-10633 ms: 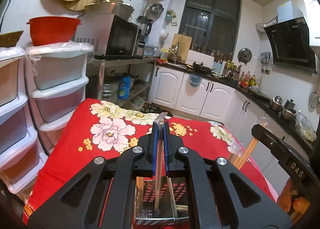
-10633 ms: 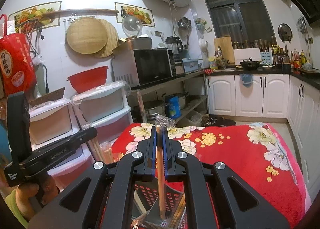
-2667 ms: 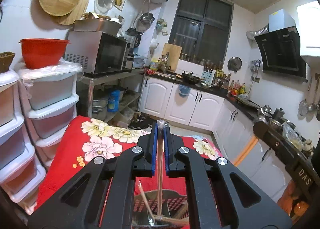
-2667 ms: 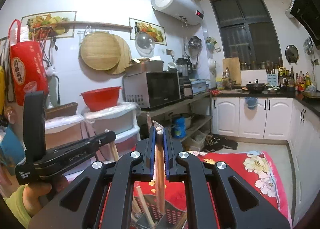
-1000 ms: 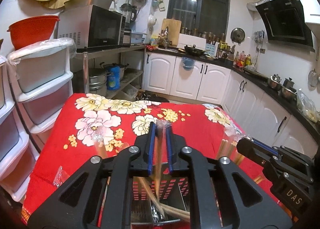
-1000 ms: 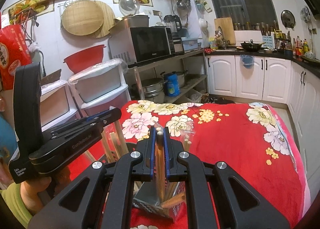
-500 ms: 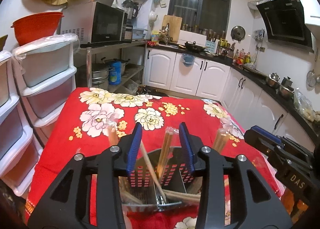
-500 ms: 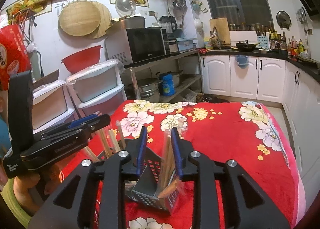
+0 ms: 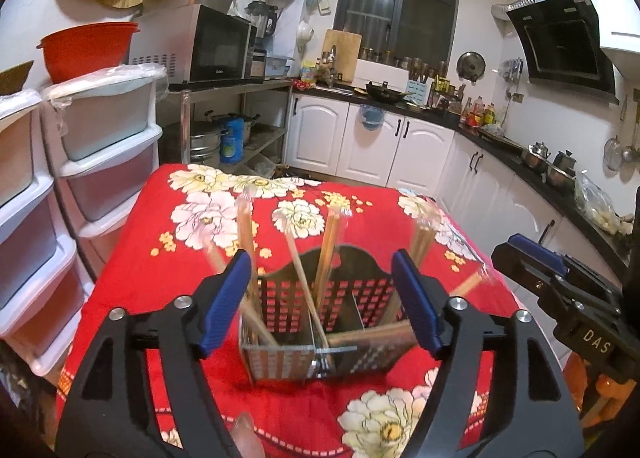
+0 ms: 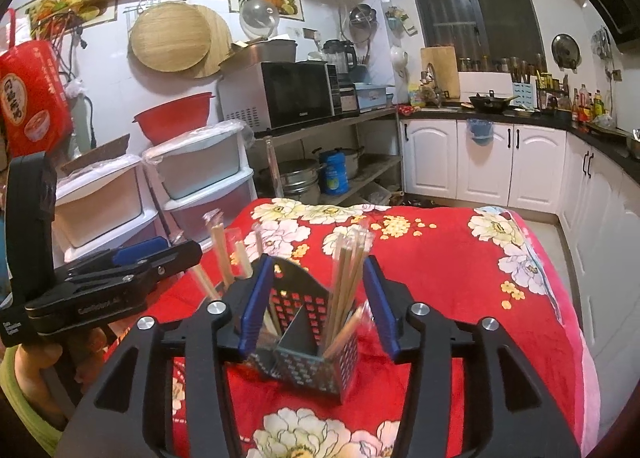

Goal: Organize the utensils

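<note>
Your left claw [image 9: 322, 300] and right claw [image 10: 316, 302] are both opening, empty, because the wrapped wooden chopsticks [image 10: 346, 278] now stand in the perforated metal divided holder [image 10: 316, 354] on the red floral-covered surface [image 10: 460, 278].

Your left tongs [image 9: 322, 290] point forward and a little down, and their jaws are opening, pressing on nothing. Your right tongs [image 10: 314, 298] point the same way and are opening too, less wide. Your left hand [image 10: 38, 368] grips its handle.
</note>
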The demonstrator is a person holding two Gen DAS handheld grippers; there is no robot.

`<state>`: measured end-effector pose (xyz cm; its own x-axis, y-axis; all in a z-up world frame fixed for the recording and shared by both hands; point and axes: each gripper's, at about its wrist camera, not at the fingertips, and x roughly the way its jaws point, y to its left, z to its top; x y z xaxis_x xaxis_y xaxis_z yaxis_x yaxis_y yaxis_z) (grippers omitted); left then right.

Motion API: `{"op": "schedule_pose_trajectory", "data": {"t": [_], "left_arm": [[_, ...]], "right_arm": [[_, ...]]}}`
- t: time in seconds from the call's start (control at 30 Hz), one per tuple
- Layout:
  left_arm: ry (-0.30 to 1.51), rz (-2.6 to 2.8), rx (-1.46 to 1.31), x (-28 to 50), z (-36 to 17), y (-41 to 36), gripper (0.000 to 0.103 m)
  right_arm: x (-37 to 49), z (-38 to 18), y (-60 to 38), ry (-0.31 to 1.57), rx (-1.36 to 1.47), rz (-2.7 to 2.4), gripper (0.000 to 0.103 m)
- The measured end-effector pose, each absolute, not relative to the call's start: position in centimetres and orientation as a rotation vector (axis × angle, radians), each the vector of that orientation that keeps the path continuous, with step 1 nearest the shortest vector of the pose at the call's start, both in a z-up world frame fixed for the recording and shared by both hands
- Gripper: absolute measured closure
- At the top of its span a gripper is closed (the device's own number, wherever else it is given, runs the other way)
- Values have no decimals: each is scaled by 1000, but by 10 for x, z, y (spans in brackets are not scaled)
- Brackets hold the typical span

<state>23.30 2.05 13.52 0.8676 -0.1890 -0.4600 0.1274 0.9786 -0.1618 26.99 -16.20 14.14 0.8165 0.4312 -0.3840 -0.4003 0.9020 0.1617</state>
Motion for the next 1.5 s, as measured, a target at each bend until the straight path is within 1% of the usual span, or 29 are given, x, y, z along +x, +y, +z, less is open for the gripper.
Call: {"op": "schedule_pose_trajectory", "data": {"t": [0.17,0.3,0.47,0.6,0.77,0.9,0.97,1.2,1.27,1.5], "left_arm": [[508,-160,-131,215,125,24,27],[521,-156,-137,202,114,26,19],[536,-154,-146,190,103,27,12],[555,-155,-157,182,91,29,12],[578,-152,-172,175,75,30,12],[592,-148,-183,170,64,30,12],[593,-142,-176,167,57,29,12],[567,-122,-165,160,41,28,12],[560,-121,-169,159,36,27,12],[532,-109,-174,162,25,30,12]], "right_arm": [[252,135,-163,429,64,441,47],[241,126,-163,443,54,434,42],[227,107,-165,480,46,426,37],[220,92,-167,510,45,421,34],[213,76,-168,539,43,420,27],[209,64,-168,554,40,416,24],[206,58,-168,552,36,411,20],[200,39,-168,533,9,392,16],[198,35,-168,513,-4,378,13],[194,22,-165,476,-12,375,9]]}}
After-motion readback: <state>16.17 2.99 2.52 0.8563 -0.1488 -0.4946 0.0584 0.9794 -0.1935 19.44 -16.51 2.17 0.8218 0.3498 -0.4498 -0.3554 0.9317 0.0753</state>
